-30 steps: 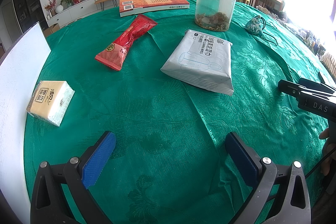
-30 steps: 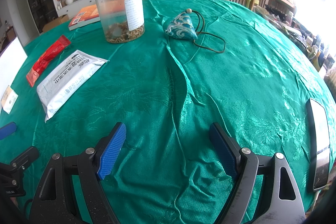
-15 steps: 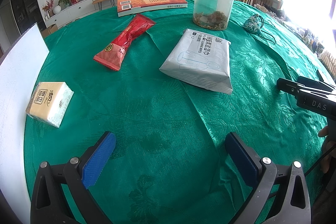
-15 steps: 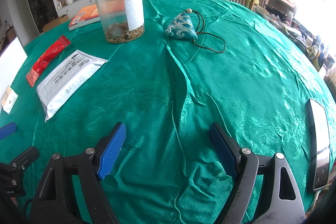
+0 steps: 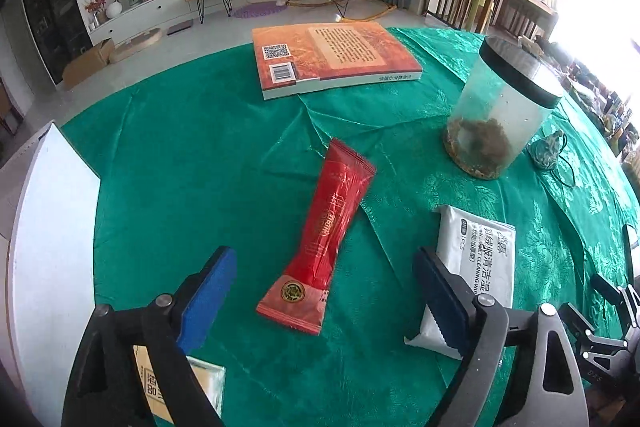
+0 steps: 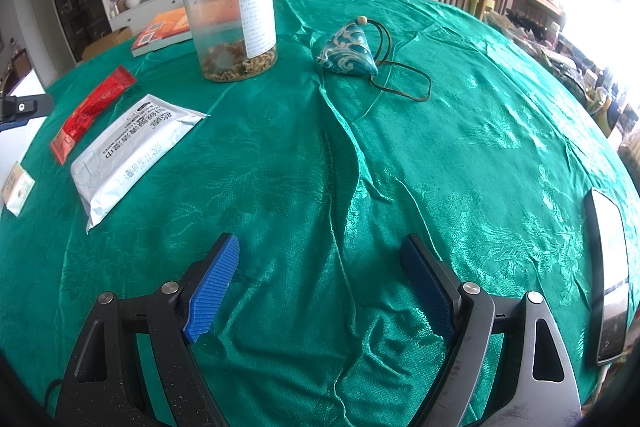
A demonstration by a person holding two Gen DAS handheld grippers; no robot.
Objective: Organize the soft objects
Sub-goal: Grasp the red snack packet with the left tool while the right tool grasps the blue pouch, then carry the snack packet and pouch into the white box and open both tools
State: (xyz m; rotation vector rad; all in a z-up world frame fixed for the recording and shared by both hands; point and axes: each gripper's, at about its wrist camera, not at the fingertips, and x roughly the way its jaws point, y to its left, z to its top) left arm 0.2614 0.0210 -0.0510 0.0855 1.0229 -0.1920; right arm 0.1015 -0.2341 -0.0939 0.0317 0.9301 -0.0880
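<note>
The left gripper [image 5: 320, 297] hangs over the green cloth of the counter [image 5: 192, 187], its jaws apart and just narrowed a little, pressing on nothing; the near end of a red packet [image 5: 326, 247] lies on the cloth between the blue pads. Under the left finger a small tissue pack [image 5: 204, 383] shows, and a white wipes pack [image 5: 476, 267] lies partly behind the right finger. Beyond the red packet stand a clear jar [image 5: 500, 115] with a black lid and an orange book [image 5: 332, 59] near the far edge; a white board [image 5: 48, 227] lines the left edge.

A second ago this view had bare cloth between the fingers, the red packet further off and the tissue pack out to the left.

The right gripper [image 6: 320, 283] has not moved, jaws wide over empty creased cloth. Only its view shows clearly the blue patterned pouch [image 6: 346, 49] with its cord, just right of the jar, and a phone [image 6: 608, 275] by the right edge.
</note>
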